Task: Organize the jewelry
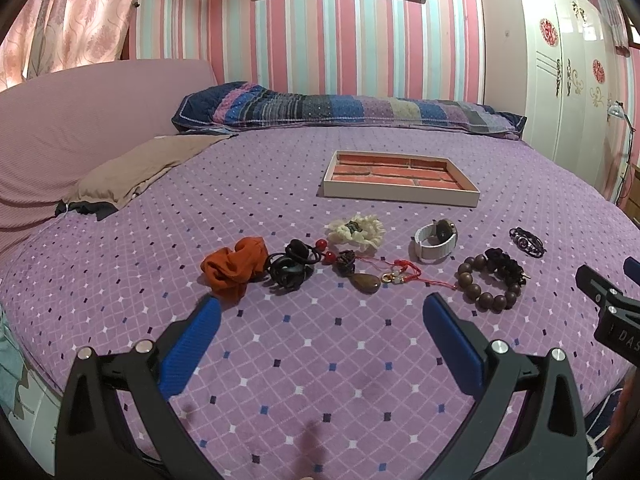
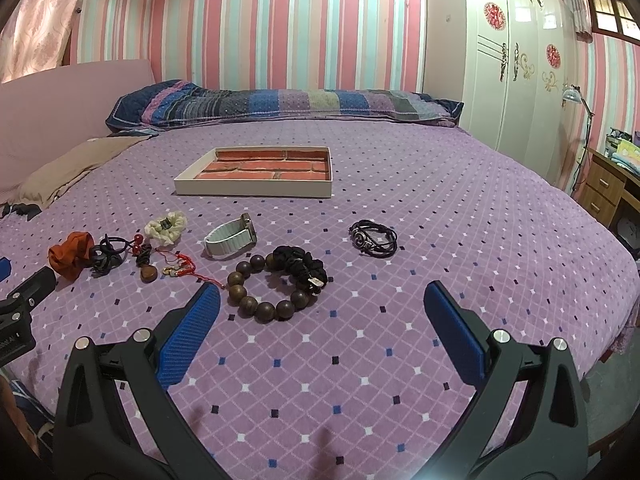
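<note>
Your left tool point(image 1: 322, 316) and right tool point(image 2: 322, 304) hover released and empty above the bed point(image 2: 440, 240), where jewelry, including a wooden bead bracelet point(image 2: 264, 292), lies short of the tray point(image 2: 256, 190).

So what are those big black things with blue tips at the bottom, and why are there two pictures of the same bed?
Those are tongs that a person holds, one in each hand. Each has a small camera looking forward along its two blue fingers, so you get two pictures: one from the left tongs, one from the right tongs. Both are open and hold nothing.

On the purple bedspread lies a row of things: an orange scrunchie, black hair ties, a cream scrunchie, a brown pendant on red cord, a white watch, a wooden bead bracelet touching a black scrunchie, and a dark braided bracelet. Behind them sits an empty tray with a brick pattern inside.
</note>
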